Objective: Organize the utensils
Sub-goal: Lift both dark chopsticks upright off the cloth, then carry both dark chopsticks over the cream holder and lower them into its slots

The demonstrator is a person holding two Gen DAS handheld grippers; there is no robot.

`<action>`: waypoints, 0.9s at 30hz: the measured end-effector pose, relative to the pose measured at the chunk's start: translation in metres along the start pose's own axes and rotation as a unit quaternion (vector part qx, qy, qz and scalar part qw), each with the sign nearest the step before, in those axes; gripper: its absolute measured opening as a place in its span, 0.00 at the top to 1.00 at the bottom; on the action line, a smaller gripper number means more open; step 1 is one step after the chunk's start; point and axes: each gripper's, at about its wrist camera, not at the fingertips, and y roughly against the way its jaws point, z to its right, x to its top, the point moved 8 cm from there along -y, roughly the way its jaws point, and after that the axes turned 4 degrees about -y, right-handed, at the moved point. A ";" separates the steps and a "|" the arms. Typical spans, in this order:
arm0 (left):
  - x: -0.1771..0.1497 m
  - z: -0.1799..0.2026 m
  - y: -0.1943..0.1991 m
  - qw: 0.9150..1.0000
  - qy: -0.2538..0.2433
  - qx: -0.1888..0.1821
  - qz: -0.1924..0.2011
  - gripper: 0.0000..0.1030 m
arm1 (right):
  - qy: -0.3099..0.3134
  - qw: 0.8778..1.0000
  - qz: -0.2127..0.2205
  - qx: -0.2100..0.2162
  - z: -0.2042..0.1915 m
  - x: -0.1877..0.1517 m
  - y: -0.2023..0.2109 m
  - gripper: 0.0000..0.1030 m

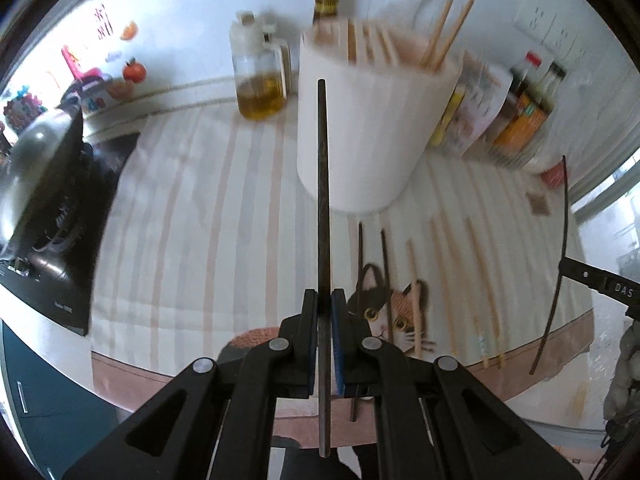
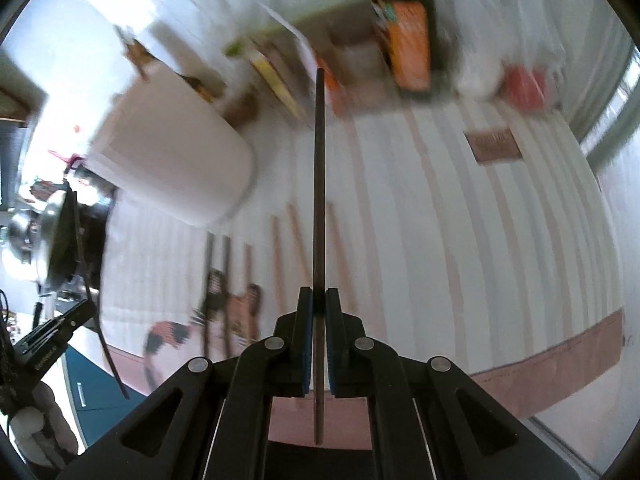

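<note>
We've got left tongs [image 1: 324, 300] and right tongs [image 2: 319, 298] each clamped on a dark chopstick [image 1: 323, 184], near holder [image 1: 372, 128]; more lie on surface [image 1: 192, 200]; thin, stiff, slippery, grip mid-shaft

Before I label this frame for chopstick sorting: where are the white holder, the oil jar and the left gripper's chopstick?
white holder [image 1: 360, 136], left wrist view, front wall.
oil jar [image 1: 258, 80], left wrist view, glass body.
dark chopstick [image 1: 323, 184], left wrist view, mid-shaft.

Black fingers [image 1: 310, 336], blue pads [image 1: 337, 340]
</note>
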 end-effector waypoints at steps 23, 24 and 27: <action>0.169 0.017 0.122 0.979 0.015 -0.041 0.200 0.96 | 0.067 0.977 0.174 0.101 -0.147 0.140 0.101 0.95; 0.178 0.018 0.122 0.978 0.015 -0.044 0.205 0.96 | 0.063 0.976 0.183 0.105 -0.150 0.150 0.102 0.95; 0.202 0.022 0.121 0.975 0.013 -0.047 0.217 0.96 | 0.052 0.972 0.203 0.110 -0.151 0.174 0.105 0.95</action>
